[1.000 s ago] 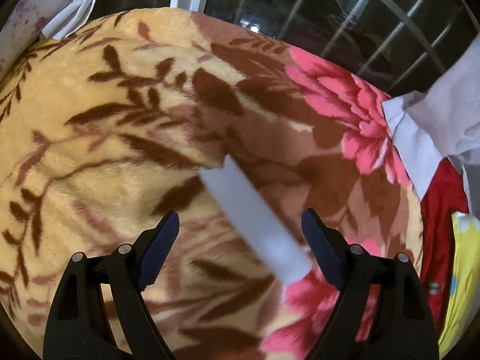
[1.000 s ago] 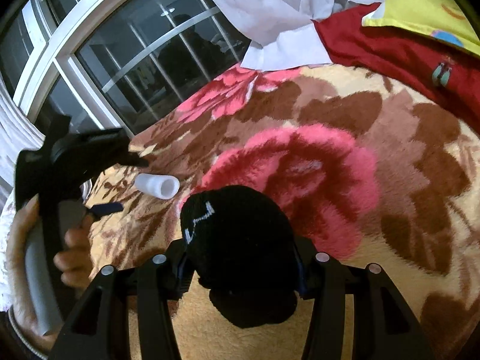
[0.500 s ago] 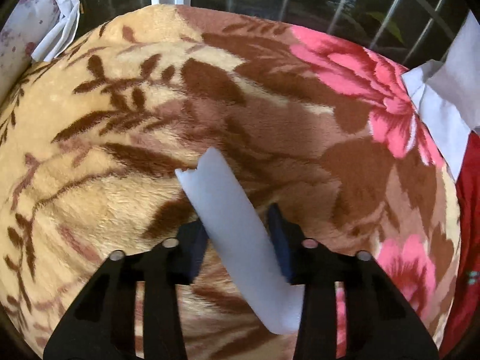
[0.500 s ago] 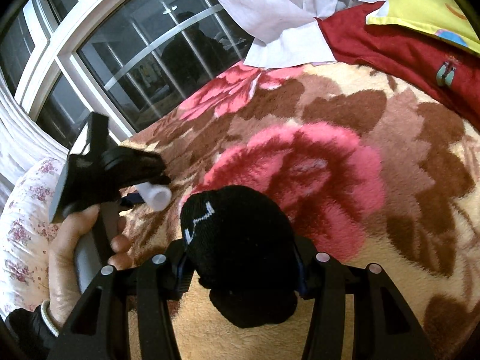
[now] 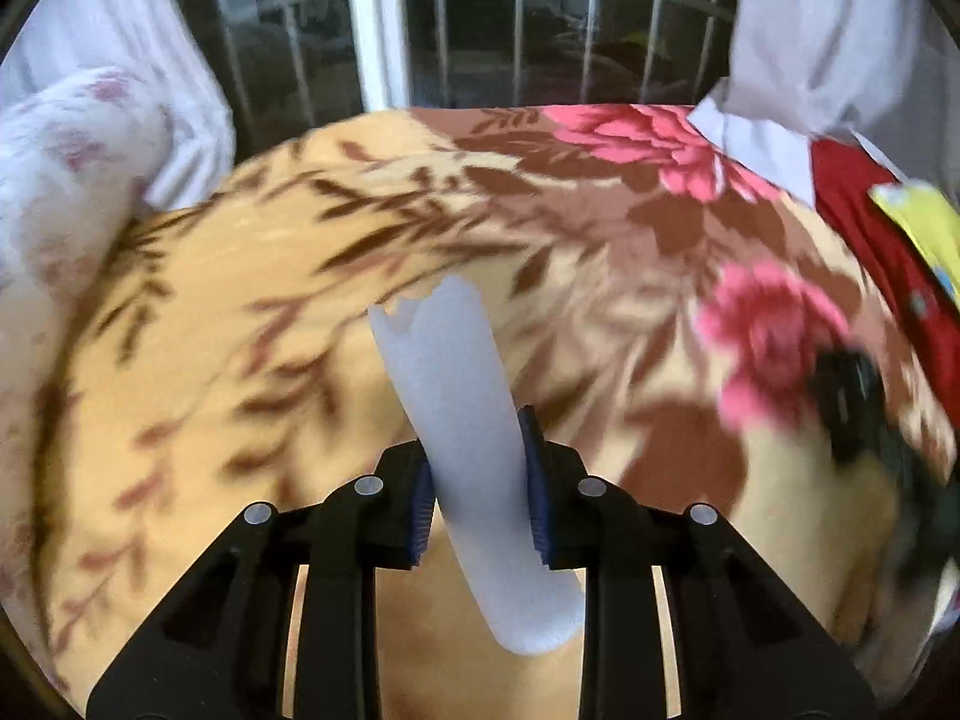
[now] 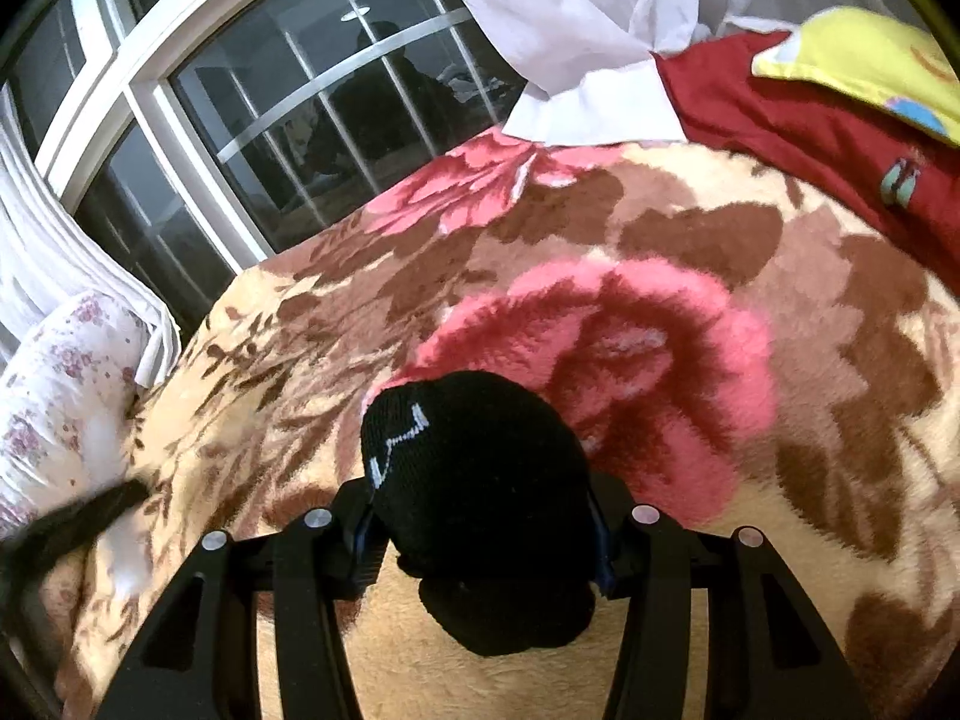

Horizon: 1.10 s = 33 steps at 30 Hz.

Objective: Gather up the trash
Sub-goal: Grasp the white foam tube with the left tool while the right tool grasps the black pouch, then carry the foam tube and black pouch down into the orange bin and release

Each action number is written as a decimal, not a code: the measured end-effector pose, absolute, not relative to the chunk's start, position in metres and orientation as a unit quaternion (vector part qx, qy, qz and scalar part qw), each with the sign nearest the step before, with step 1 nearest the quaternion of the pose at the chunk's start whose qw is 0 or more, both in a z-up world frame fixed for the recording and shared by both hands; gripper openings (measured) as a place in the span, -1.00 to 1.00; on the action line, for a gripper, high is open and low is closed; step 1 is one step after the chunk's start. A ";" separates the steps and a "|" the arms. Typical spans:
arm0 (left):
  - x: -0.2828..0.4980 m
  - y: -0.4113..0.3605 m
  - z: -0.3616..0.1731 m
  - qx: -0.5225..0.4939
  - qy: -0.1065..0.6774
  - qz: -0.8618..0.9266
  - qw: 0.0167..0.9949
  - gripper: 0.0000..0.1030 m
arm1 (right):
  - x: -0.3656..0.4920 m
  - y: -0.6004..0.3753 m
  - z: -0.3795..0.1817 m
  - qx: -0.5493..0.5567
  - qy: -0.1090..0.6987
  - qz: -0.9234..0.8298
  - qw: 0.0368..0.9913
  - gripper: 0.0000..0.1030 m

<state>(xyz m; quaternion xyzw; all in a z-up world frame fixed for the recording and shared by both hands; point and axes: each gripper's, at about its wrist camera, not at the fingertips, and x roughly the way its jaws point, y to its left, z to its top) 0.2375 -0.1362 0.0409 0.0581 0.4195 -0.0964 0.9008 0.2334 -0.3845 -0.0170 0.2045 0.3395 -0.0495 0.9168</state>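
Observation:
My left gripper is shut on a white foam tube with a torn far end, and holds it up above the floral blanket. My right gripper is shut on a black knitted sock-like bundle with a small white mark, just above the blanket. The right gripper shows as a dark blur at the right of the left wrist view. The left gripper is a dark blur at the lower left edge of the right wrist view.
A barred window and white curtains stand behind the bed. A floral white pillow lies at the left. Red cloth and a yellow item lie at the right.
My left gripper closed on the foam tube, lifted it off the blanket and swung back toward the lower left. The right gripper has stayed still with the black bundle.

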 end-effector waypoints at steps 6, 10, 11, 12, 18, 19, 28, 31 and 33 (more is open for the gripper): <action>0.163 -0.064 0.042 0.017 0.398 -0.082 0.914 -0.52 | 0.232 -0.359 -0.002 0.118 0.342 -0.098 0.927 -0.01; 0.137 -0.033 0.037 -0.002 0.395 -0.073 0.916 -0.52 | 0.210 -0.331 0.022 0.082 0.333 -0.101 0.934 -0.01; 0.134 -0.028 0.037 -0.005 0.393 -0.074 0.916 -0.52 | 0.202 -0.319 0.029 0.074 0.332 -0.096 0.936 -0.01; 0.131 -0.024 0.036 -0.007 0.392 -0.073 0.917 -0.52 | 0.194 -0.306 0.035 0.062 0.331 -0.089 0.938 -0.01; 0.123 0.002 0.034 -0.041 0.391 -0.077 0.916 -0.52 | 0.142 -0.234 0.053 0.021 0.331 -0.014 0.943 -0.01; 0.119 0.006 0.034 -0.045 0.391 -0.076 0.916 -0.52 | 0.133 -0.225 0.054 0.021 0.332 -0.003 0.943 -0.01; 0.023 0.020 0.037 -0.020 0.371 -0.105 0.923 -0.51 | 0.017 -0.171 0.046 0.035 0.355 0.106 0.928 -0.01; -0.015 0.017 0.027 -0.008 0.369 -0.120 0.922 -0.50 | -0.025 -0.156 0.042 0.019 0.348 0.127 0.929 0.00; -0.041 0.012 0.018 0.004 0.370 -0.126 0.920 -0.50 | -0.051 -0.147 0.036 0.014 0.349 0.140 0.926 0.01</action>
